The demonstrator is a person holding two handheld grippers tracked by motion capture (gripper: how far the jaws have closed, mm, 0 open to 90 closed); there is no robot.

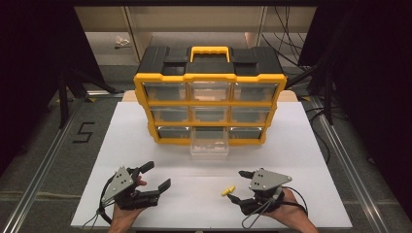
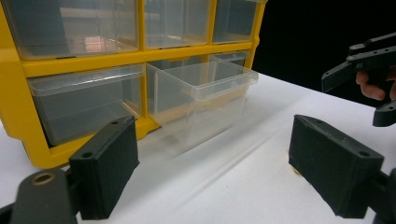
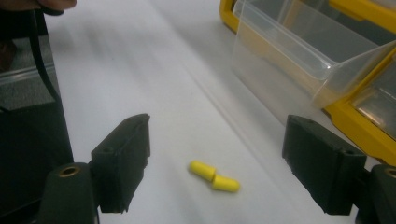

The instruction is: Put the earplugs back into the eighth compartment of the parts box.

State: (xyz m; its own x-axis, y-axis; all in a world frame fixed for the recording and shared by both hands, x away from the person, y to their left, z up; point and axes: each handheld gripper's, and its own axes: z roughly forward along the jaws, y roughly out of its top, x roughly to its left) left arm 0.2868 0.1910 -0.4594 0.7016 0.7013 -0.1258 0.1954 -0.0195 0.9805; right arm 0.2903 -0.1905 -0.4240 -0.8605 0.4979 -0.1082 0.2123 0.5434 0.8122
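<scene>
Two low, wide-jawed grippers: left gripper [image 1: 156, 176], right gripper [image 1: 236, 185].

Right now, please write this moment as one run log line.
left gripper: open, idle | right gripper: open around yellow peg | bottom-middle drawer: pulled out

A yellow-framed, black-topped organizer [image 1: 210, 82] with clear drawers [image 1: 209, 141] and a yellow peg [image 1: 228, 190] are being shown on the white table [image 1: 145, 145].
</scene>
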